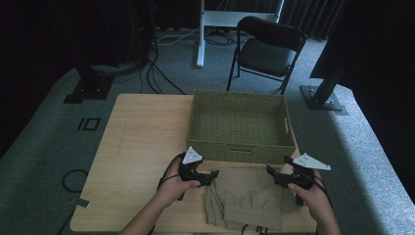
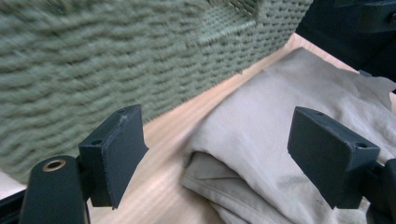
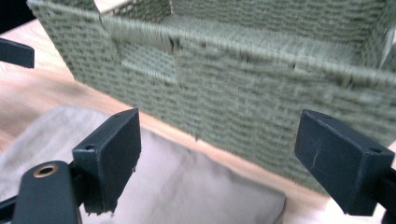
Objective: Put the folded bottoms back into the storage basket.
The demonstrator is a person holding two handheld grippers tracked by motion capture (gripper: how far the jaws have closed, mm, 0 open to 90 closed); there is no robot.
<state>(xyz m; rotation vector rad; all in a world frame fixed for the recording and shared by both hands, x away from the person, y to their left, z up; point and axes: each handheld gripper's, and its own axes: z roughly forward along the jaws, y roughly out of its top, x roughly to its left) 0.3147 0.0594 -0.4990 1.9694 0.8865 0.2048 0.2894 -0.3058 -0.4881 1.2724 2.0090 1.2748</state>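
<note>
A folded beige garment [image 1: 247,196] lies on the wooden table [image 1: 142,142] at its near edge, just in front of a green woven basket [image 1: 240,125]. My left gripper [image 1: 214,174] is at the garment's left end, open, jaws wide apart over the cloth [image 2: 261,135] with nothing pinched. My right gripper [image 1: 270,171] is at the garment's right end, also open, its jaws above the cloth [image 3: 187,182] and facing the basket's front wall [image 3: 243,88]. The basket looks empty inside.
The basket's wall [image 2: 93,70] stands close behind both grippers. A black folding chair [image 1: 266,49], a white desk leg [image 1: 200,34] and floor cables [image 1: 156,73] are beyond the table. Bare tabletop stretches to the left.
</note>
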